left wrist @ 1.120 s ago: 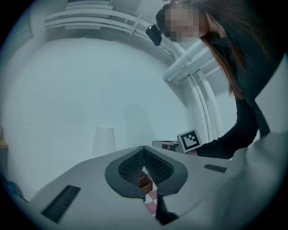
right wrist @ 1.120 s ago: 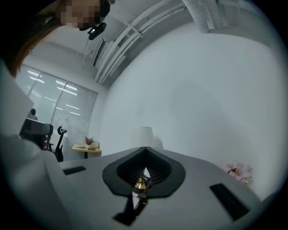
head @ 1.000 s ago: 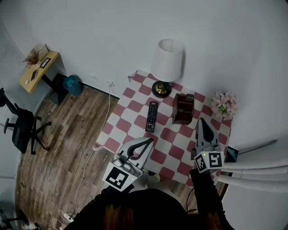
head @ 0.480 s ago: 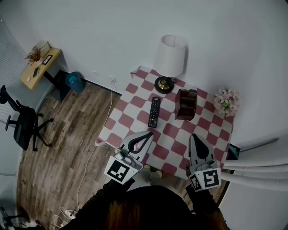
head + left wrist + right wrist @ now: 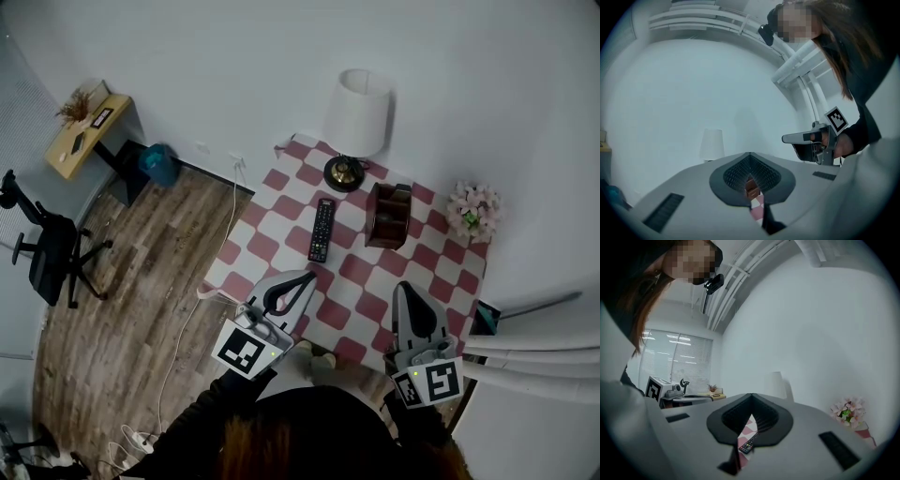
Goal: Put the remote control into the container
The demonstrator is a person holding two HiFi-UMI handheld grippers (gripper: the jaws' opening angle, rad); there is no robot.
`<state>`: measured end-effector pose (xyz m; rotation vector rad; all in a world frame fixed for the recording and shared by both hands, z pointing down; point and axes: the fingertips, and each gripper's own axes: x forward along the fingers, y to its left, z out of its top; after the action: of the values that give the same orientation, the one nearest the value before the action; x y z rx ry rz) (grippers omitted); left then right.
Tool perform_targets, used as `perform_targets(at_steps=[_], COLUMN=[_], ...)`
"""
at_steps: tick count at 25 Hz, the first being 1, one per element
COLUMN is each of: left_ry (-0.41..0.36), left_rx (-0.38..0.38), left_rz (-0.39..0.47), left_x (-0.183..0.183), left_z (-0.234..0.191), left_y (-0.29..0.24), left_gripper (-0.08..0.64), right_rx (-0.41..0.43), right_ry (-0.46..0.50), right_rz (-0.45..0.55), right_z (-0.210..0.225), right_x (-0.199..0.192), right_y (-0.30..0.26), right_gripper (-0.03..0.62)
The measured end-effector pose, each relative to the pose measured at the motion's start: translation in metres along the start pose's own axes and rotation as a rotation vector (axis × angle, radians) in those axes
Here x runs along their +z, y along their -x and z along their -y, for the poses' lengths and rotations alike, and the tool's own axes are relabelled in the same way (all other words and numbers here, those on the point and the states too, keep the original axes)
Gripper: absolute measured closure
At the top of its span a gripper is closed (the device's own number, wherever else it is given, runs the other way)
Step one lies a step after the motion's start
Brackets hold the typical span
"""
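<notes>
Left gripper (image 5: 307,277) and right gripper (image 5: 406,288) are closed, empty; slim black remote control (image 5: 322,230) lies near brown wooden container (image 5: 385,217)

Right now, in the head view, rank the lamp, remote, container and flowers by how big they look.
Largest: lamp.
Next: container and flowers, which look about alike, so I won't rank them.
Smallest: remote, long but narrow.

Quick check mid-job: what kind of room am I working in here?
Likely an office room staged as a home corner: a checkered-cloth table with a lamp and flowers, plus an office chair and desk on wood flooring.
</notes>
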<state>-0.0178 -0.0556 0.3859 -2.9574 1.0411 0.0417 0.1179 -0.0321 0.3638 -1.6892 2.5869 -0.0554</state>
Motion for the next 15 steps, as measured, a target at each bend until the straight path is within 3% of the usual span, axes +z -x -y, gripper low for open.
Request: perform_targets(at_steps=[15], left_ry=[-0.024], left_rx=[0.031], left_rz=[0.020], left_x=[0.006], left_z=[0.014], left_y=[-0.013], left_gripper=[0.558], right_rx=[0.036], right_ry=[-0.030], right_rz=[0.017], right_z=[0.011], right_x=[0.007], right_y=[0.014], right_gripper=[0.577])
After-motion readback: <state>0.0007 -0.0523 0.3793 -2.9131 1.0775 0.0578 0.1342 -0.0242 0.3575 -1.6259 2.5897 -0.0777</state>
